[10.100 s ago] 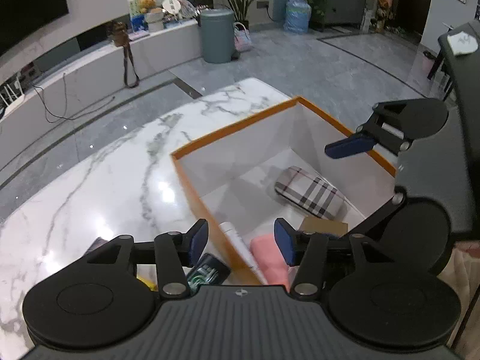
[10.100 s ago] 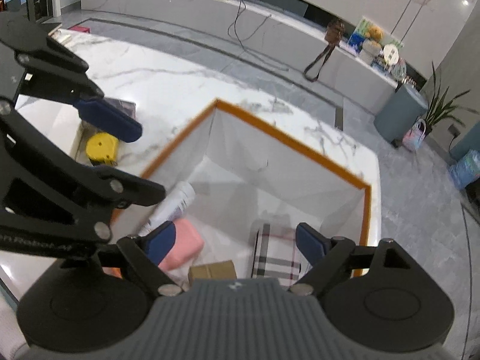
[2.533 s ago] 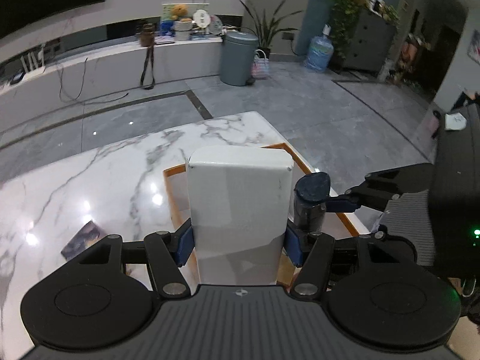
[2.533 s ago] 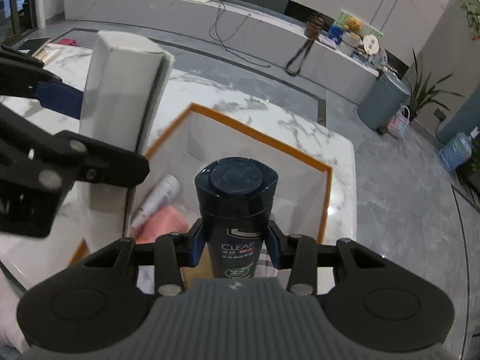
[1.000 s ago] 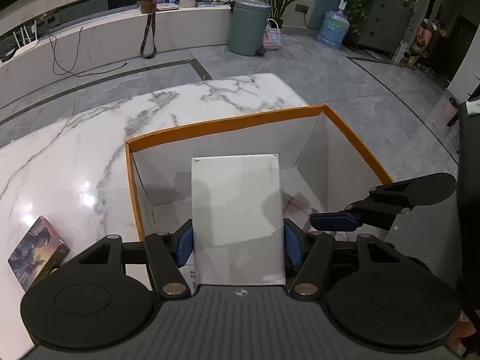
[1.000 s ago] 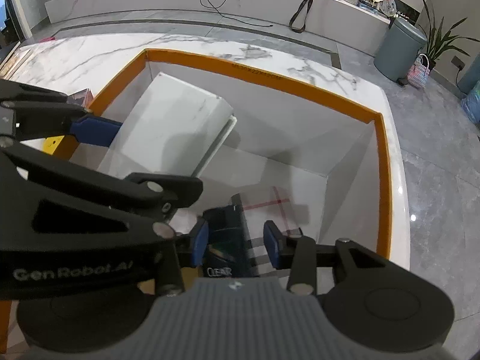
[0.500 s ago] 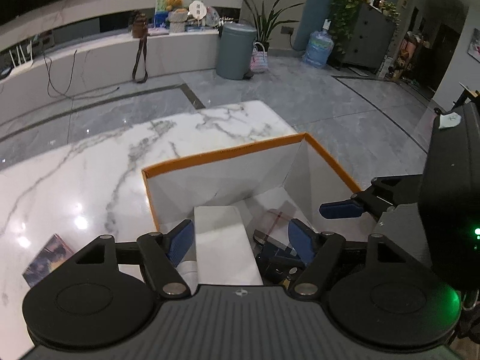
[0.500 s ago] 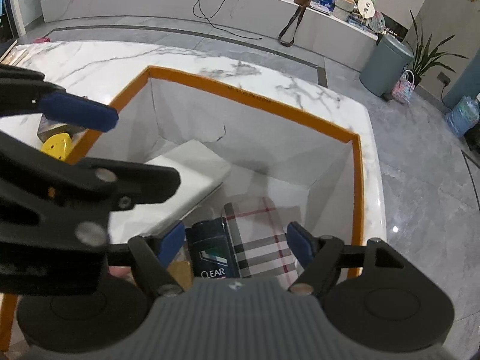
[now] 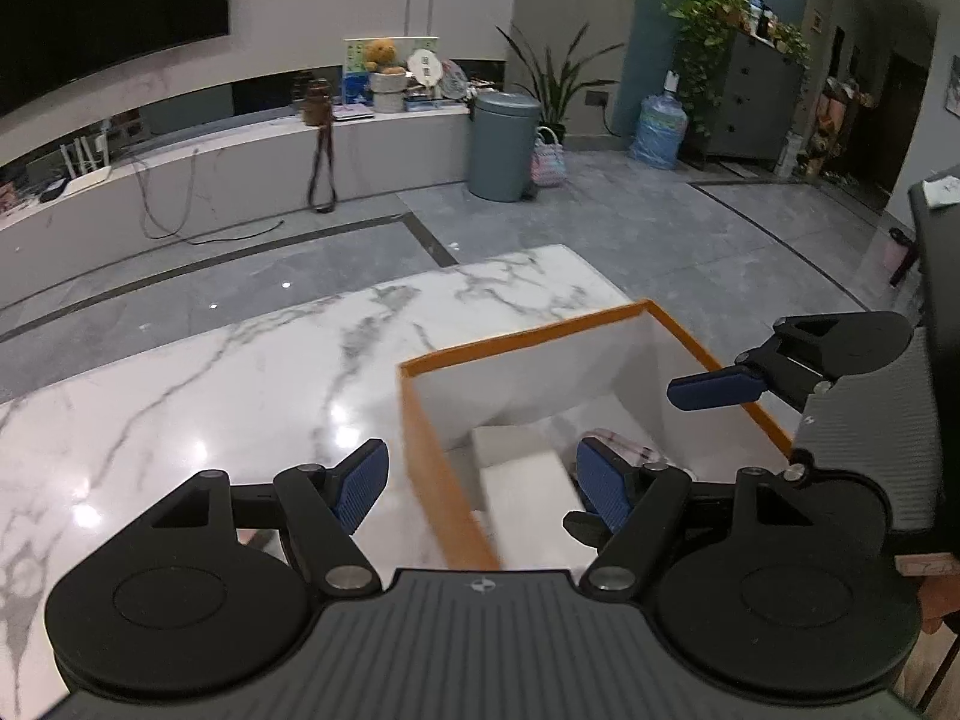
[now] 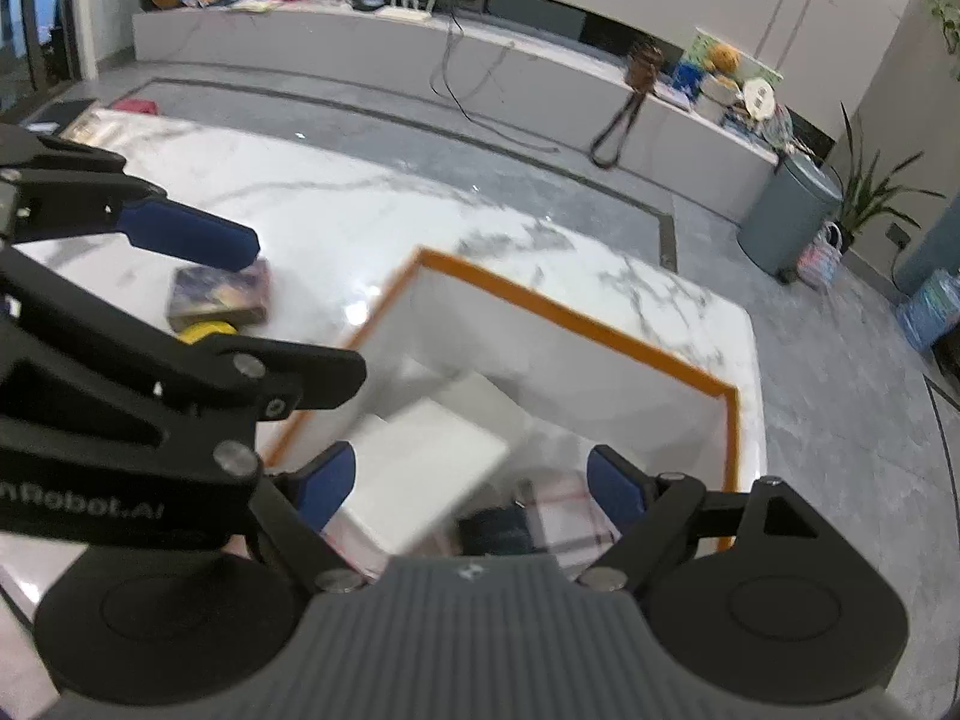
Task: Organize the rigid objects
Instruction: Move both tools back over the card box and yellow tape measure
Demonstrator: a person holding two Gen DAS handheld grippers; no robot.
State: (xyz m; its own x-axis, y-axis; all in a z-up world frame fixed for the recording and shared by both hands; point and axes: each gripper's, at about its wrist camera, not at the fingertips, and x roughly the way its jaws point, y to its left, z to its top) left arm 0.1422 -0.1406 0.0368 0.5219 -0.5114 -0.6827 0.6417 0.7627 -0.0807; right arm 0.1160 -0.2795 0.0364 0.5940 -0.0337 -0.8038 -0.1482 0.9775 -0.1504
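Observation:
An orange-rimmed white box (image 9: 522, 341) (image 10: 576, 315) stands on the marble table (image 9: 210, 396). Inside it lie a white carton (image 9: 528, 504) (image 10: 420, 468), a dark shampoo bottle (image 10: 498, 531) and a plaid case (image 10: 561, 516) (image 9: 618, 441). My left gripper (image 9: 480, 489) is open and empty above the box's left wall. My right gripper (image 10: 468, 489) is open and empty above the box; it also shows in the left wrist view (image 9: 714, 390). A dark printed box (image 10: 219, 294) and a yellow object (image 10: 207, 330) lie on the table left of the box.
The table's far edge (image 9: 516, 255) drops to a grey tiled floor. A grey bin (image 9: 503, 144), a water jug (image 9: 657, 129) and a low white bench (image 9: 240, 180) stand beyond. A dark chair back (image 9: 936, 276) is at the right.
Both grippers have lifted and drawn back from the box, and the left one has swung left. The white carton and the shampoo bottle stay in the box.

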